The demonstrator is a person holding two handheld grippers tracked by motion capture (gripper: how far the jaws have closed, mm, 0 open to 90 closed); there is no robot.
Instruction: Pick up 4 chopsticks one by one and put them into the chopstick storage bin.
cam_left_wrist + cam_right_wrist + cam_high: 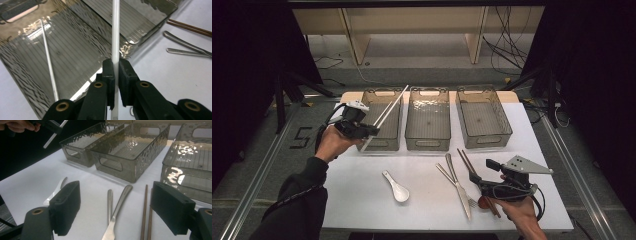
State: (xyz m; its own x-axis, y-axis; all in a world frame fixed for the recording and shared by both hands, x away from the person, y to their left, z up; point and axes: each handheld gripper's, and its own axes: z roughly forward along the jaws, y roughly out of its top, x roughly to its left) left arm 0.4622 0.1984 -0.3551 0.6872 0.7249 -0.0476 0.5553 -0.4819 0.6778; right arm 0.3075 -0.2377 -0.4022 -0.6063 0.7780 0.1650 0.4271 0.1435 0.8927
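My left gripper point(362, 131) hovers at the front left corner of the left bin point(384, 146), shut on a white chopstick point(393, 103) that slants up and right over the bin. In the left gripper view the jaws point(115, 65) pinch the white chopstick point(115, 30), and a second white chopstick point(48, 60) lies inside the bin point(22, 75). My right gripper point(479, 171) rests low at the table's front right, open, with nothing held. Its wide-apart pads point(66, 207) flank a metal knife point(117, 207) and brown chopsticks point(147, 215) on the table.
Three clear smoky bins stand in a row at the back; the middle bin point(427, 145) and right bin point(484, 142) look empty. A white soup spoon point(396, 188), a knife point(460, 190), another metal utensil point(445, 174) and brown chopsticks point(466, 160) lie on the white table point(362, 200).
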